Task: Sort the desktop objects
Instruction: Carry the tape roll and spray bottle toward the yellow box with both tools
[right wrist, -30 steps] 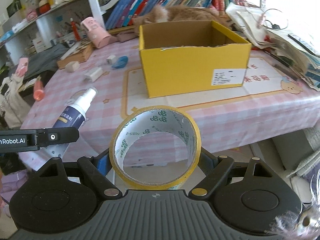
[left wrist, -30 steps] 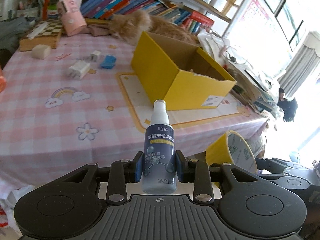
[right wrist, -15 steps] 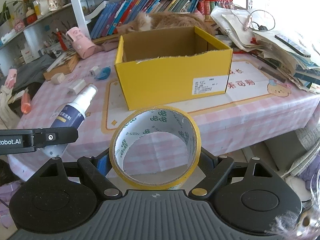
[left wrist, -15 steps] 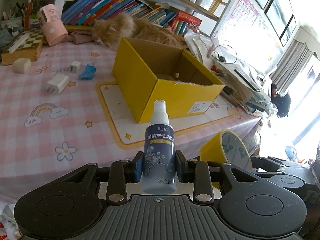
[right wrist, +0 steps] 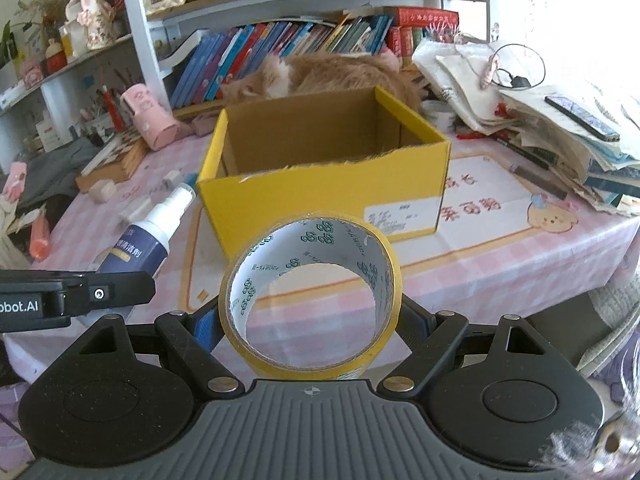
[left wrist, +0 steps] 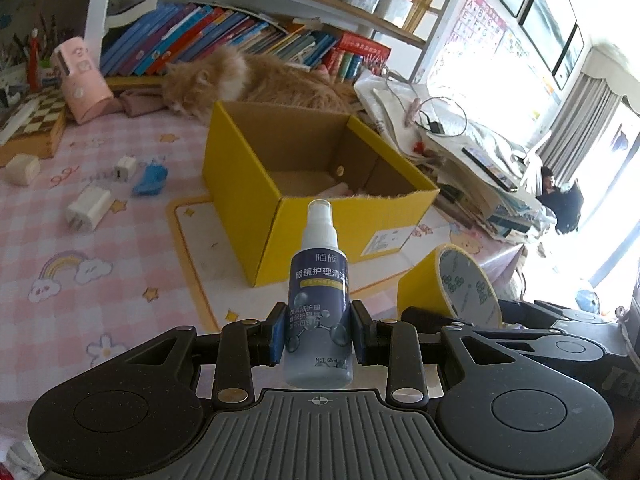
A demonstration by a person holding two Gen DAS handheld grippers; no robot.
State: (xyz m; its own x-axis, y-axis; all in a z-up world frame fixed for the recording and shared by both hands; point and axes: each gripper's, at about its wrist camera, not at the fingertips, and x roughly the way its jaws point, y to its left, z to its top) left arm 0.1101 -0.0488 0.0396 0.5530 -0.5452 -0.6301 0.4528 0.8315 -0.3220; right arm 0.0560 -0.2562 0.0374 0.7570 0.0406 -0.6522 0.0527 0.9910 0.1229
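Observation:
My left gripper (left wrist: 318,336) is shut on a dark blue spray bottle (left wrist: 320,300) with a white nozzle, held upright in front of the open yellow cardboard box (left wrist: 280,208). In the right wrist view my right gripper (right wrist: 310,324) is shut on a yellow tape roll (right wrist: 310,292), its hole facing the camera. The same box (right wrist: 320,196) stands just beyond it on the pink checked tablecloth (right wrist: 500,260). The spray bottle (right wrist: 148,236) shows at the left there, and the tape roll (left wrist: 448,284) shows at the right of the left wrist view.
An orange cat (left wrist: 248,80) lies behind the box, against a row of books (left wrist: 208,36). White chargers (left wrist: 88,208), a blue item (left wrist: 150,178), a chessboard (left wrist: 32,120) and a pink holder (left wrist: 82,80) lie left. Stacked papers (right wrist: 540,112) crowd the right.
Both grippers have moved closer to the yellow box with their loads; the box looks larger and its inside is now visible in the left wrist view.

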